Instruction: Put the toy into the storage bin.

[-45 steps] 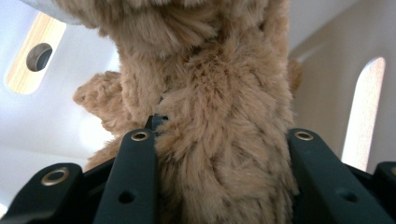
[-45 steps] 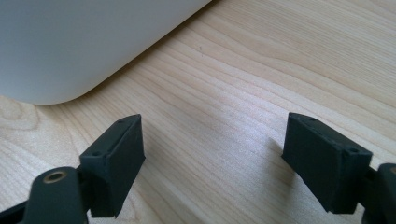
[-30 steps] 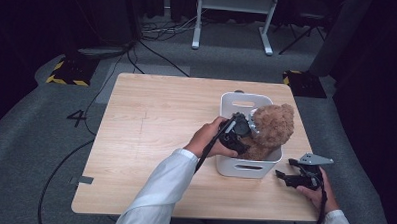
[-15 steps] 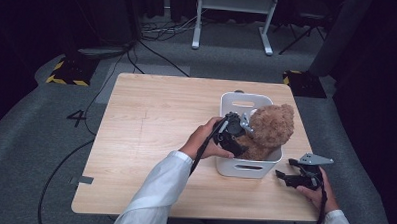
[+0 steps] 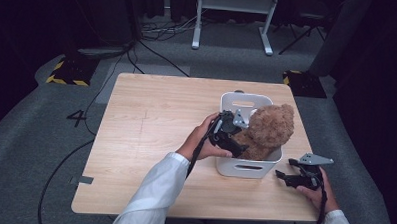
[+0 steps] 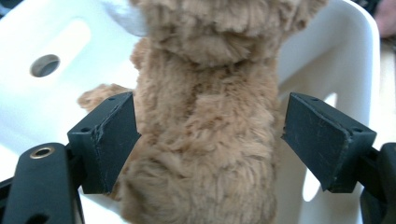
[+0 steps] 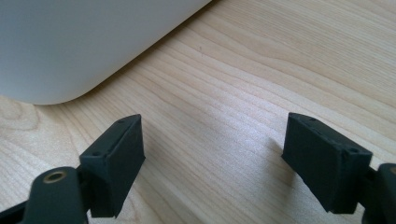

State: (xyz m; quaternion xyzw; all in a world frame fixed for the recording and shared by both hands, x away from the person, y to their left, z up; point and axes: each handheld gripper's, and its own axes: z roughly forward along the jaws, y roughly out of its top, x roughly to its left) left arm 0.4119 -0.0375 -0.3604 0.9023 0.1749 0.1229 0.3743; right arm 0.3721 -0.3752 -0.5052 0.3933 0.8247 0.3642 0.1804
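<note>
A brown teddy bear point(image 5: 268, 129) sits upright in a white bin point(image 5: 244, 168) on the right side of the wooden table point(image 5: 151, 115). My left gripper point(image 5: 239, 146) reaches into the bin from the left. In the left gripper view its jaws straddle the bear's point(image 6: 210, 116) body; they have just been opening, and a gap shows at the right pad point(image 6: 322, 135). My right gripper point(image 5: 284, 177) rests low over the table right of the bin, open. Between its jaws there is bare wood point(image 7: 257, 70), with the bin's corner point(image 7: 70, 42) ahead.
The bin's inner wall point(image 6: 46, 93) has a handle slot and a round hole. Around the table lie grey carpet, cables, a white frame's legs point(image 5: 229, 23) at the back, and yellow-black marked plates point(image 5: 68, 70) on the floor.
The left gripper's jaws have spread apart around the bear, which stays sitting in the bin. The left hand shifted slightly. The right gripper has stayed where it was.
</note>
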